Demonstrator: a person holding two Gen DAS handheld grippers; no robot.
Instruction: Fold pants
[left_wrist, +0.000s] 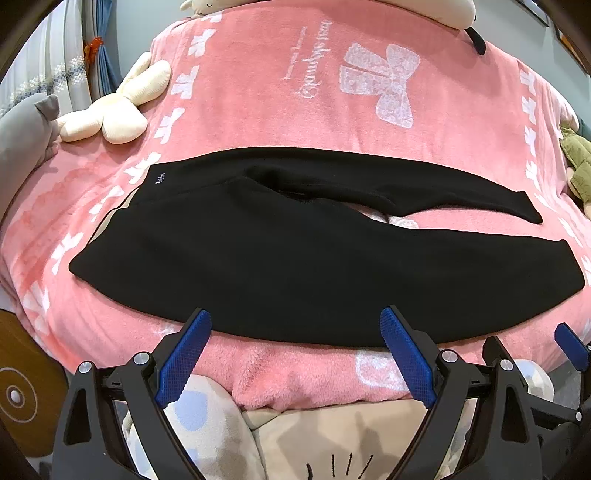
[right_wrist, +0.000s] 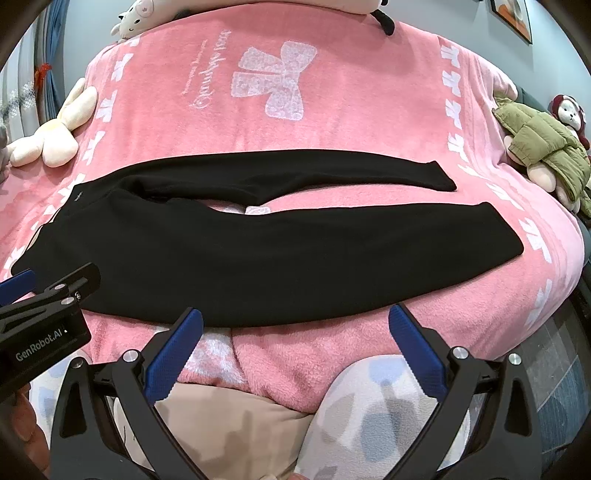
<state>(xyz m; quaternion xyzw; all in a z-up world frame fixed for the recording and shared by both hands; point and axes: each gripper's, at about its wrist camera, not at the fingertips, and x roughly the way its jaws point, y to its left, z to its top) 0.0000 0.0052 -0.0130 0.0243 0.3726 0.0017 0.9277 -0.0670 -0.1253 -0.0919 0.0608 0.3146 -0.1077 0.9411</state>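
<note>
left gripper (left_wrist: 295, 325) jaws wide apart, empty, hovering at near edge of pink blanket (left_wrist: 258, 92); right gripper (right_wrist: 295, 325) same, spread wide, nothing held. black pants (left_wrist: 295, 258) lie flat across the blanket, waistband to the left, legs running right, far leg splayed off the near one with a pink gap between. laid out flat probably so legs can be stacked first. near leg's long edge sits just past both sets of fingertips, left one nearly touching cloth. no fold made yet, judging by layout. cream plush (left_wrist: 118, 107) at far left, olive-jacketed toy (right_wrist: 546, 147) at right, both well clear of the pants
</note>
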